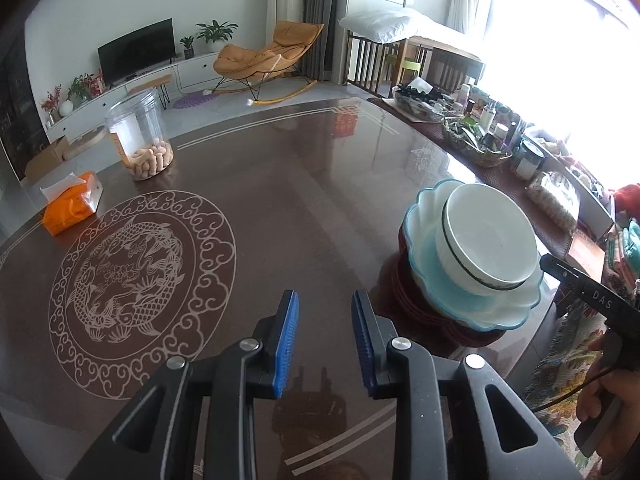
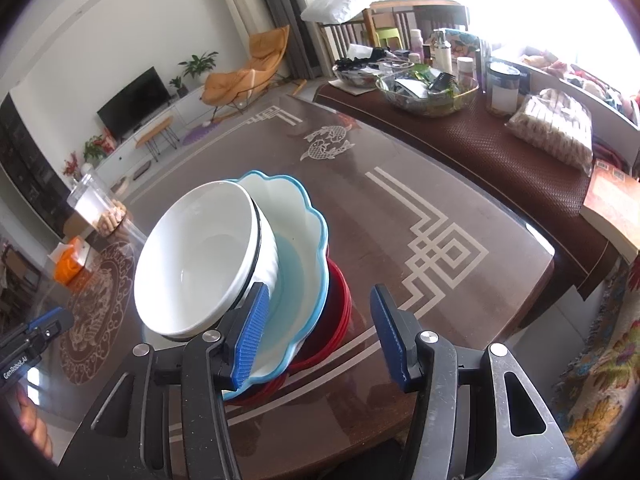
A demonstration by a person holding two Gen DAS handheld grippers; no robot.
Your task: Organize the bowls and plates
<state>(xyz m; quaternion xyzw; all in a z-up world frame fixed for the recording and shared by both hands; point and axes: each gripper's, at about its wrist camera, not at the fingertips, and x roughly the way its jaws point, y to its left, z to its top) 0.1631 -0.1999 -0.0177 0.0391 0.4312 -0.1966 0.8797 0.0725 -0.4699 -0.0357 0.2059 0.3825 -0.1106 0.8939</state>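
Observation:
A white bowl with a dark band (image 1: 488,240) (image 2: 200,260) sits nested in a blue scalloped bowl (image 1: 460,304) (image 2: 296,240), which rests on a red plate (image 1: 416,304) (image 2: 340,304) on the brown table. My left gripper (image 1: 325,336) is open and empty, above the table left of the stack. My right gripper (image 2: 320,332) is open and empty, just in front of the stack; its left finger (image 2: 252,332) overlaps the blue bowl's rim in view. Its body shows in the left wrist view (image 1: 596,300).
A clear jar of snacks (image 1: 140,136) and an orange tissue pack (image 1: 72,204) stand at the table's far left. A side table (image 2: 480,140) with baskets, jars and bottles lies to the right. A carp medallion (image 1: 136,276) decorates the tabletop.

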